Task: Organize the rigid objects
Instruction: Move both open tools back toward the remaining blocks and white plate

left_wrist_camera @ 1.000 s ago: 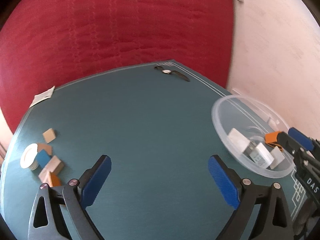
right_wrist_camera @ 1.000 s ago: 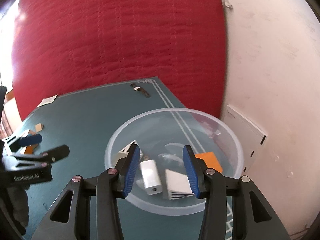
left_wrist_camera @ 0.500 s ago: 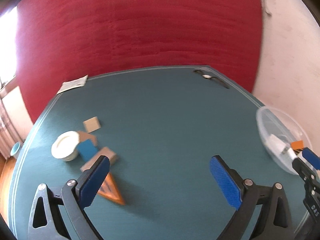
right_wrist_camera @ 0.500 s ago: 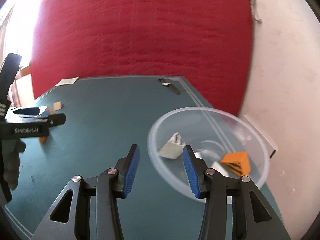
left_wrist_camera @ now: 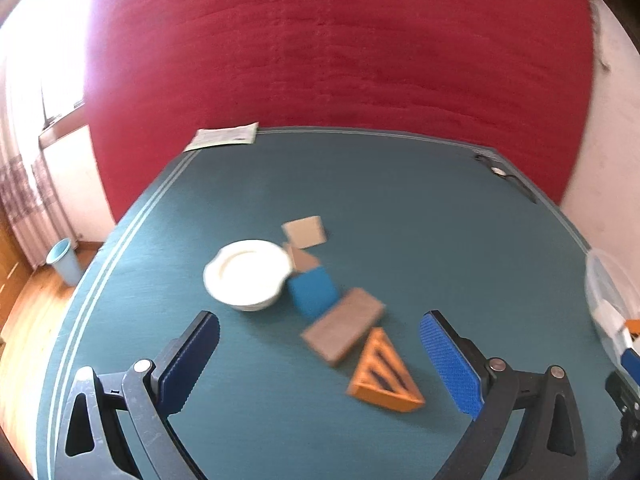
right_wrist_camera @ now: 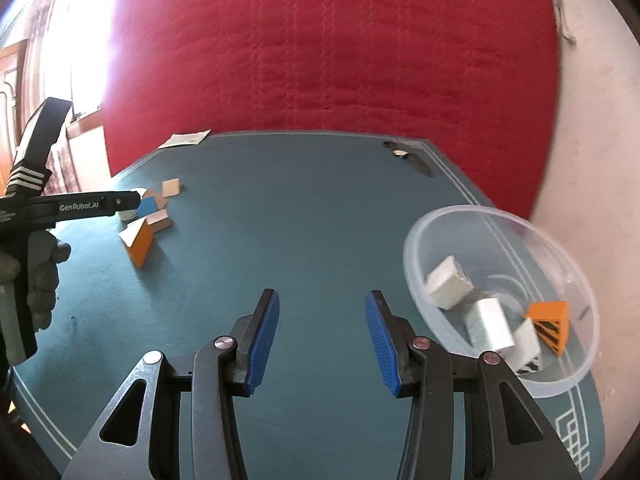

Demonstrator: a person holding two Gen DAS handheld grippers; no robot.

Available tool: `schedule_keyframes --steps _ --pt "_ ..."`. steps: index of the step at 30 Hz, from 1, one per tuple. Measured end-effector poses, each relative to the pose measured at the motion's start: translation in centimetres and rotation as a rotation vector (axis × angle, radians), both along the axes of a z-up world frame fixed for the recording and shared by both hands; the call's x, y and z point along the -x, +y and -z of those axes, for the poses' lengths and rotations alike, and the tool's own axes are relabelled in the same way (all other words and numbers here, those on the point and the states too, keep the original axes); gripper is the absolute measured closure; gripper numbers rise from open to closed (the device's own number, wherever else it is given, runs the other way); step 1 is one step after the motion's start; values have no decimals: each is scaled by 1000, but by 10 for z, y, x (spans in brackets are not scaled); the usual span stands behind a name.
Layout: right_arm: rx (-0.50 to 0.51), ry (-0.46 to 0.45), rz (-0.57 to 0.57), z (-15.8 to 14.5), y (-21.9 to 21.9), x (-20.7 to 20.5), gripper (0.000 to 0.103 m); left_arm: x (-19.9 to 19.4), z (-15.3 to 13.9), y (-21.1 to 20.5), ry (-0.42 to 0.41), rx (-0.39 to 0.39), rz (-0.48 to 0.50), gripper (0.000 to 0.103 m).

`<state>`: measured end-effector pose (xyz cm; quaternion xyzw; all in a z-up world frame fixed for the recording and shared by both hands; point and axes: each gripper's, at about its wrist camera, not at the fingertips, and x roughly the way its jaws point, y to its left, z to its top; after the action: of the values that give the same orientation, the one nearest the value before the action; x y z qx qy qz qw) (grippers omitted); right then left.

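Note:
My left gripper [left_wrist_camera: 320,356] is open and empty above a cluster of blocks on the teal table: an orange triangle [left_wrist_camera: 384,376], a tan block [left_wrist_camera: 344,330], a blue block [left_wrist_camera: 314,292], a tan square [left_wrist_camera: 304,232] and a white dish [left_wrist_camera: 248,274]. My right gripper [right_wrist_camera: 322,338] is open and empty over bare table, left of a clear plastic bowl [right_wrist_camera: 448,224] that holds white blocks [right_wrist_camera: 448,282] and an orange wedge [right_wrist_camera: 550,326]. The cluster also shows in the right wrist view, with the orange triangle [right_wrist_camera: 140,244] nearest.
A paper slip [left_wrist_camera: 224,138] lies at the far left table edge and a dark wristwatch [right_wrist_camera: 408,156] at the far right corner. A red quilted backdrop stands behind the table. A blue bin [left_wrist_camera: 64,260] sits on the floor at left.
My left gripper has swung left from the bowl to the block cluster. My right gripper has drawn back and left, from over the bowl to the table beside it.

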<state>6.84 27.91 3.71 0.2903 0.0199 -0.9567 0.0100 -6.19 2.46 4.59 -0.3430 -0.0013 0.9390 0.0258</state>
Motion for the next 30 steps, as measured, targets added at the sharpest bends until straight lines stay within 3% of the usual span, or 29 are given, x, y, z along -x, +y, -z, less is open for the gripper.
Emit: schedule_keyframes --steps 17,22,30 --pt "50 -99 -147 7 -41 22 56 50 22 -54 -84 68 -112 1" --pt "56 -133 -208 8 -55 28 56 65 30 -56 -136 56 -103 1" --pt "77 -177 -285 10 -80 44 56 74 31 -51 -154 61 -79 5"
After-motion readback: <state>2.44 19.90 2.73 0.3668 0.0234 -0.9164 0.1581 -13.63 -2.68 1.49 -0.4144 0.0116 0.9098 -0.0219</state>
